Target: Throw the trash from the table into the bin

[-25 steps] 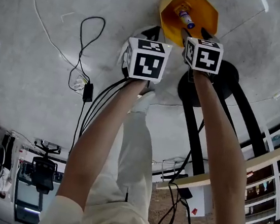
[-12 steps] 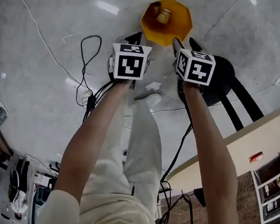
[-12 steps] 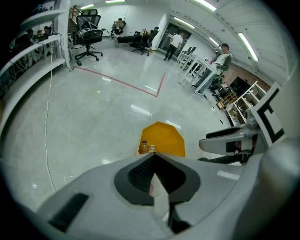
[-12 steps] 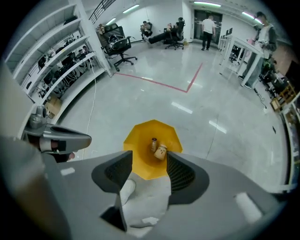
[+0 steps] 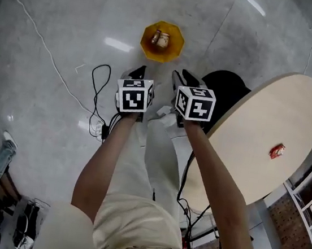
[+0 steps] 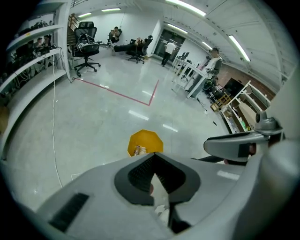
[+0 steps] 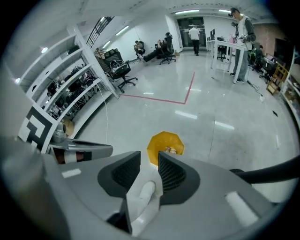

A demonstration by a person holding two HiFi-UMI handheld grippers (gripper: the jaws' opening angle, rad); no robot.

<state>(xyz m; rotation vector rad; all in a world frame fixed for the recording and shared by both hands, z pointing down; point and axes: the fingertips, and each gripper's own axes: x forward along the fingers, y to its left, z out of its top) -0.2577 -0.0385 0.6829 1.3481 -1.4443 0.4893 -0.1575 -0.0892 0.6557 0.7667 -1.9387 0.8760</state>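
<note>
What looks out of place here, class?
A small red wrapper lies alone on the round pale wooden table, while the yellow octagonal bin on the floor already holds two items. It reads as leftover trash.

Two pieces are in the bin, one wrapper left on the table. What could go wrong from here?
1. The red wrapper is small and flat, toward the far side of the table; jaws may push it rather than pinch it.
2. A black cable loops on the floor by the person's leg; a step could snag it.
3. The yellow bin stands apart from the table; a high drop may miss.
</note>
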